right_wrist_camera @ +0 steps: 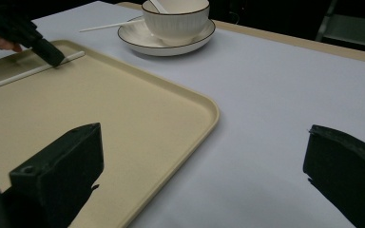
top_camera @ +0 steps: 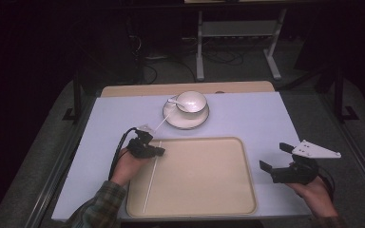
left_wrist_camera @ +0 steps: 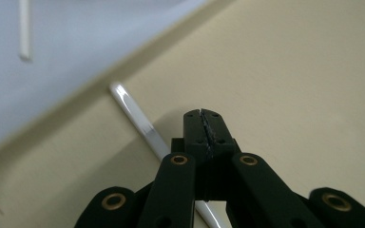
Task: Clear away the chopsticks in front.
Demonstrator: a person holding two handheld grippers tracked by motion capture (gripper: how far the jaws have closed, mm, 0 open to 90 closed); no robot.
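- High view: left gripper [top_camera: 158, 151], jaws pressed together, sits over a white chopstick [top_camera: 150, 180] along the tray's [top_camera: 209, 209] left edge.
- Right gripper [top_camera: 275, 159] gapes wide beyond the tray's right edge.

Matt beige plastic tray [top_camera: 204, 190], glossy chopstick [left_wrist_camera: 135, 116]

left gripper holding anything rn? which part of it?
Apparently nothing. The left gripper has its jaws shut beside the white chopstick lying in the tray, with nothing seen between them. The right gripper is open and empty.
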